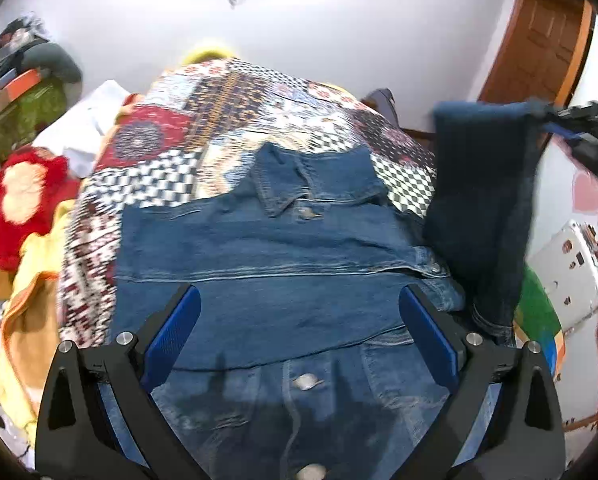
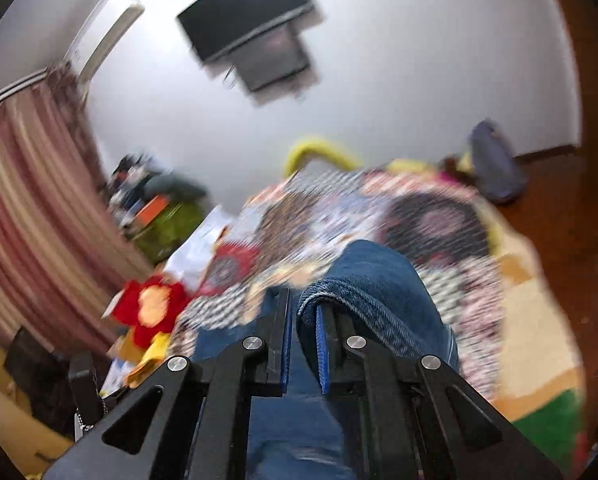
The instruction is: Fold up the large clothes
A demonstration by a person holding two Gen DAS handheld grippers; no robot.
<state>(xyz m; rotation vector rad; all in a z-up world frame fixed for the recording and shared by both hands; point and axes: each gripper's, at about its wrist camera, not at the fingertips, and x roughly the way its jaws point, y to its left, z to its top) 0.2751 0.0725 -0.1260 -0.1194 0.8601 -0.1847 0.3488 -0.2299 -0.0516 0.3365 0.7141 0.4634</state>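
A blue denim jacket (image 1: pixel 267 248) lies front-up on the patterned bedspread (image 1: pixel 235 112), collar toward the far end. One sleeve lies folded across its chest. My left gripper (image 1: pixel 299 300) is open and empty, just above the jacket's lower front. My right gripper (image 2: pixel 303 312) is shut on the other denim sleeve (image 2: pixel 371 284), which drapes over its right finger. In the left wrist view that sleeve (image 1: pixel 483 200) hangs lifted at the jacket's right side, held by the right gripper (image 1: pixel 555 124). The right wrist view is motion-blurred.
A red and yellow plush toy (image 1: pixel 23 196) and yellow cloths lie left of the bed. A cluttered green box (image 1: pixel 27 108) stands far left. A wooden door (image 1: pixel 539 48) is at the right. A TV (image 2: pixel 251 20) hangs on the white wall.
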